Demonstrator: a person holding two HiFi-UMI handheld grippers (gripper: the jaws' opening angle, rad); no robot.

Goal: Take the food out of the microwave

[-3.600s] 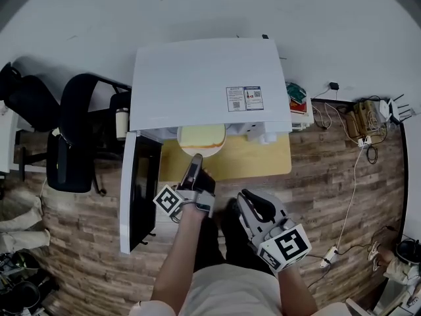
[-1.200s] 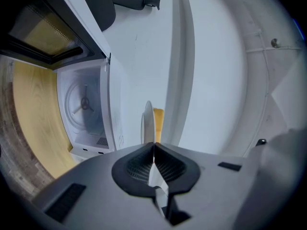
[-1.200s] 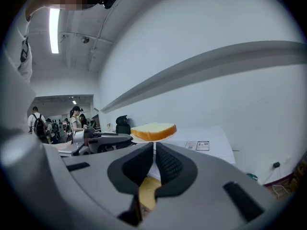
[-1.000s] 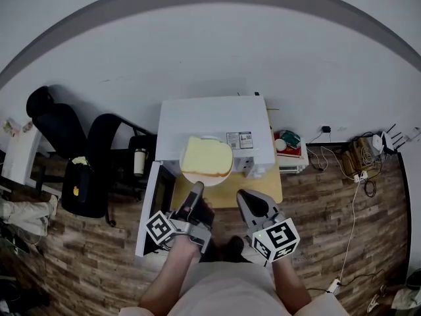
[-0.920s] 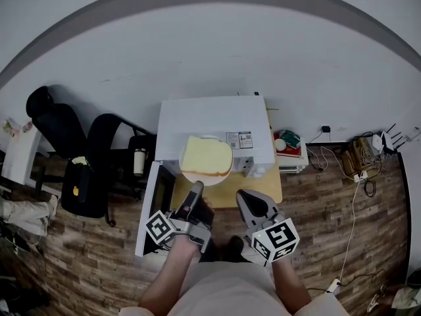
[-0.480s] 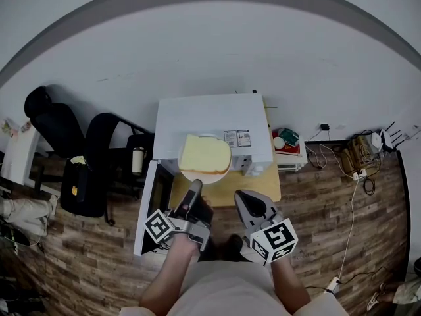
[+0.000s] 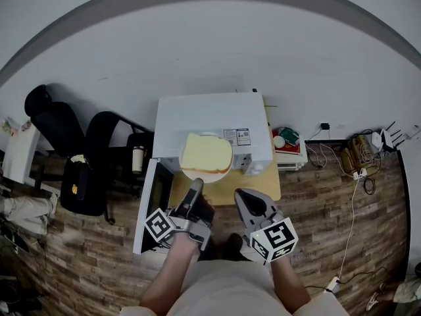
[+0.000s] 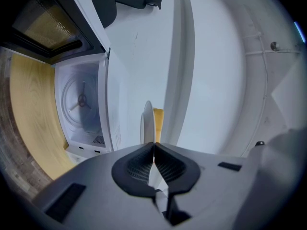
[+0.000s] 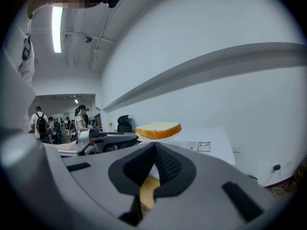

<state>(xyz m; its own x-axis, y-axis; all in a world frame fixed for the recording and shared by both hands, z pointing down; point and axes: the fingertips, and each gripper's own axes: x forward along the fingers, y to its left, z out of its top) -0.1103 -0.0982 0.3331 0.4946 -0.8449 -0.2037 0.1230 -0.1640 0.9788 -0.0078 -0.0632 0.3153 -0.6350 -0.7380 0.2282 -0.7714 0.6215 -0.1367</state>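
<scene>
A slice of yellow bread (image 7: 206, 152) lies on a white plate (image 7: 204, 172), held up in front of the white microwave (image 7: 210, 114). My left gripper (image 7: 195, 187) is shut on the plate's near rim. In the left gripper view the plate (image 8: 147, 124) shows edge-on between the jaws of the left gripper (image 8: 153, 145), with the bread (image 8: 159, 123) behind it and the empty microwave cavity (image 8: 81, 104) to the left. My right gripper (image 7: 243, 197) hangs beside it, shut on nothing. The right gripper view shows its closed jaws (image 9: 154, 145) below the bread (image 9: 159, 129).
The microwave door (image 7: 152, 204) stands open to the left, over a light wooden table (image 7: 230, 186). Black chairs (image 7: 82, 166) stand at the left. Boxes and cables (image 7: 358, 151) lie on the floor at the right. People (image 9: 81, 119) stand far off in the room.
Earlier the plate sat at the microwave's mouth; now it is held up, clear of the cavity. Over the last second both grippers and the plate have stayed still.
</scene>
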